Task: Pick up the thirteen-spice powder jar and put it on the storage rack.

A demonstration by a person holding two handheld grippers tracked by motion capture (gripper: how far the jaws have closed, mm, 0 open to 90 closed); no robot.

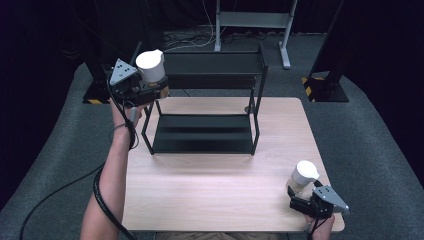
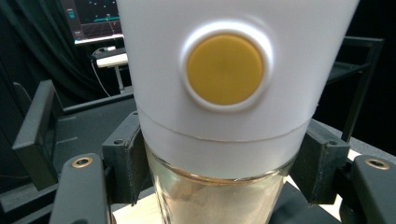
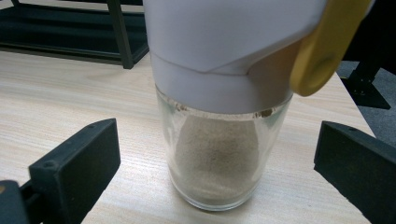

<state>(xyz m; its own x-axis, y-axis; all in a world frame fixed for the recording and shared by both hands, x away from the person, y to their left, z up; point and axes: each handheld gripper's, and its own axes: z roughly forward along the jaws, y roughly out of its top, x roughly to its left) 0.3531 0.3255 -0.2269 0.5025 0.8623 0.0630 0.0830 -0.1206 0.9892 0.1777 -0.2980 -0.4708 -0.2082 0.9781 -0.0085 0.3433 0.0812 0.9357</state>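
Note:
My left gripper (image 1: 151,85) is raised by the top left corner of a black two-tier rack (image 1: 200,134) and is shut on a glass jar (image 1: 150,66) with a white cap. In the left gripper view its pads (image 2: 123,161) press the jar (image 2: 224,140) just below the cap, which has a round yellow button. A second white-capped jar (image 1: 304,174) of pale powder stands on the table near the right front corner. My right gripper (image 1: 303,190) stands open around it. In the right gripper view that jar (image 3: 215,158) is upright between the fingers (image 3: 74,163), with a gap on each side.
The wooden table (image 1: 215,175) has free room between the rack and its front edge. A grey metal stand (image 1: 250,20) and black posts (image 1: 325,85) stand on the grey floor behind. A monitor (image 2: 93,18) glows far off.

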